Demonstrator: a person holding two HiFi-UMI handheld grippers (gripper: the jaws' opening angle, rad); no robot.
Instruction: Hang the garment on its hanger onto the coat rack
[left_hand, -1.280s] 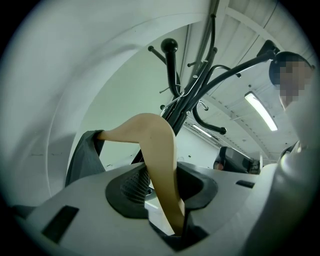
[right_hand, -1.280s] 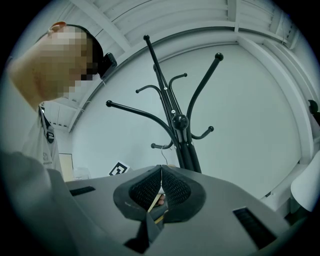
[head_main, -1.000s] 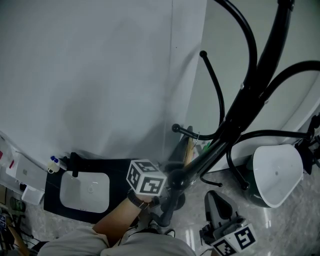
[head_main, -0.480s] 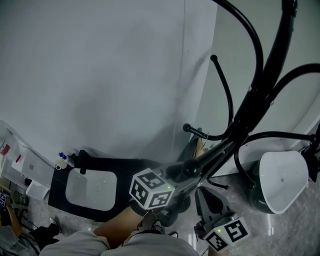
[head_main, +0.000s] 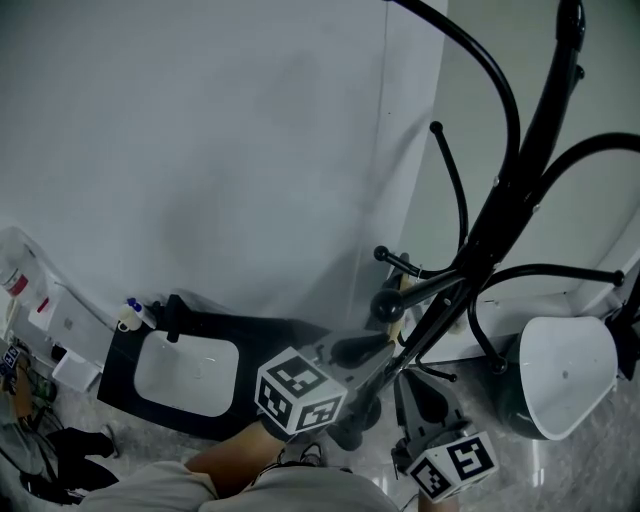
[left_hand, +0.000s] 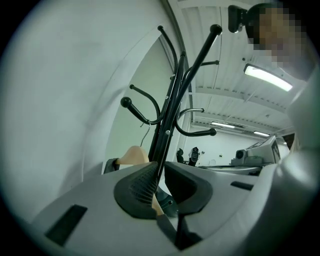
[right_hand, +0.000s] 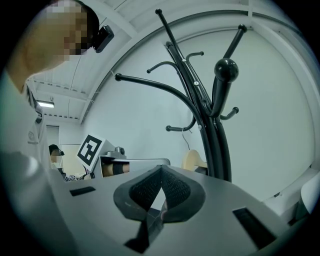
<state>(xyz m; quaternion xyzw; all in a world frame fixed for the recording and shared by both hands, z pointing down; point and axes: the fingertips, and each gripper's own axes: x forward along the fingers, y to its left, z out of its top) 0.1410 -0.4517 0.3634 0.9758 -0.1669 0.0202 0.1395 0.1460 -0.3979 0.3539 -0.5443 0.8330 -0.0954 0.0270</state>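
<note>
The black coat rack (head_main: 500, 200) rises on my right, its curved pegs spreading out. A pale wooden hanger (left_hand: 132, 155) hangs by its wire hook from a low peg (right_hand: 175, 129), with a dark bit of garment (left_hand: 111, 164) at its left end. From the head view only a sliver of the hanger (head_main: 400, 290) shows behind the pole. My left gripper (left_hand: 161, 166) sits just short of the pole and points at it. Its jaws are closing, a narrow gap is left, and nothing is between the pads. My right gripper (right_hand: 161, 169) is lower, beside the rack's base, shut and empty.
A black tray holding a white basin (head_main: 190, 372) lies on the floor at the left, against a white wall panel (head_main: 220, 150). A white domed object (head_main: 565, 372) stands right of the rack's base. Small boxes (head_main: 60, 330) sit at the far left.
My left gripper has drawn back and down from the hanger and rack pole, toward me. The right gripper has hardly shifted. The head view has swung slightly left.
</note>
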